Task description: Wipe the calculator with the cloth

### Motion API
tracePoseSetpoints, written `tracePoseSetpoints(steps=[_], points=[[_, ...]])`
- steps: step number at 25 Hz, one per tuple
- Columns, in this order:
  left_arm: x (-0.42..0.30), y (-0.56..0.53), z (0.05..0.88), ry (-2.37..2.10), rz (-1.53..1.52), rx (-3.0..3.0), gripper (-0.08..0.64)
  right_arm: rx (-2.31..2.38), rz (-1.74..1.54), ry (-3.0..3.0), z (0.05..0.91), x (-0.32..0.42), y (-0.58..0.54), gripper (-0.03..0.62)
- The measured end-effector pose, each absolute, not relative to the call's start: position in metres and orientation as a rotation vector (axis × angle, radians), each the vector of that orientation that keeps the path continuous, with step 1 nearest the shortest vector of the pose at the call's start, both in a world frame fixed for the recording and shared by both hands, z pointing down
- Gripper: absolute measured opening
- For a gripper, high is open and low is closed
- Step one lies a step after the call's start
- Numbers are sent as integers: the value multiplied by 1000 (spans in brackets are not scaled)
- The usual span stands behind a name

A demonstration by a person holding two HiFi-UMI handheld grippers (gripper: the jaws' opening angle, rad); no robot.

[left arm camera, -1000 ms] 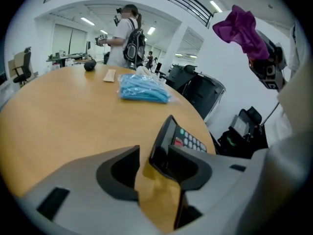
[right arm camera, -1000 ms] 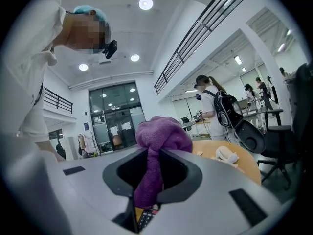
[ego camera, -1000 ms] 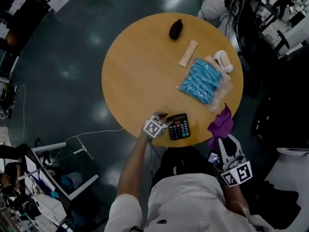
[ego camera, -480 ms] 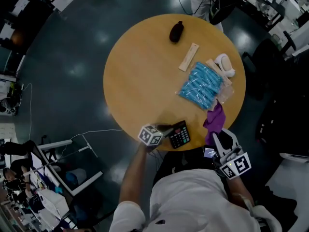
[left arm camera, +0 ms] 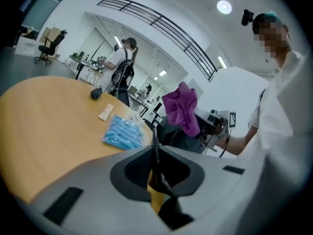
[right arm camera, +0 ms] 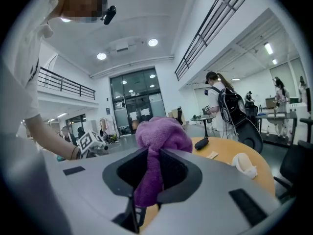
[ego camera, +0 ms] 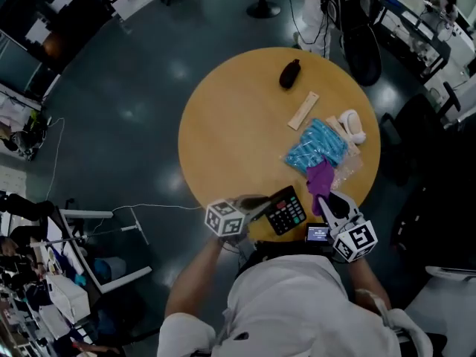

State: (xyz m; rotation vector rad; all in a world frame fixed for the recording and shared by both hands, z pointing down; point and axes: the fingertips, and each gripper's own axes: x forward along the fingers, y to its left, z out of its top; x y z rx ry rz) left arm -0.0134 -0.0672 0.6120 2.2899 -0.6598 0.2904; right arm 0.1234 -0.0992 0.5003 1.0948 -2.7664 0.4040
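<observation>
The black calculator (ego camera: 286,210) hangs tilted above the near edge of the round wooden table (ego camera: 230,125). My left gripper (ego camera: 260,205) has it by its left edge, and the jaws are still closing on it. In the left gripper view the calculator (left arm camera: 155,151) shows edge-on as a thin dark line between the jaws. My right gripper (ego camera: 327,197) is shut on a bunched purple cloth (ego camera: 320,177), just right of the calculator. The cloth (right arm camera: 160,146) fills the gap between the right jaws and also shows in the left gripper view (left arm camera: 182,106).
On the table's right half lie a blue packet (ego camera: 316,146), a white object (ego camera: 352,125), a pale wooden strip (ego camera: 303,110) and a black pouch (ego camera: 289,73). Office chairs and desks stand beyond the table. A person with a backpack (right arm camera: 222,102) is at the far side.
The left gripper has closed on the calculator and lifted it off the table. The right gripper has carried the cloth leftward, closer to the calculator.
</observation>
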Motion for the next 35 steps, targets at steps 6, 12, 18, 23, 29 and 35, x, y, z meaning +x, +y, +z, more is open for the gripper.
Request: tracePoseSetpoints(steps=[6,12,18,23,29,35], points=[[-16,-94,528,-661,235,2326,46,961,185,-2729,485,83,-115,74],[-23,-104,472,-594,218,2375,46,829,4,-2660,460,51,-121,74],[-34,-104,451,-561,249,2427,46,655,-272,-2614,441,23,-100,74],[-38,-100,443,-537,251,2438,46,472,-451,-2601,436,1,-74,74],[-38,-101,437,-513,247,2454,46,202,-591,-2535,442,-18,-36,74],[-46,-103,440,-535,233,2451,46,-36,-620,-2431,474,-21,10,74]])
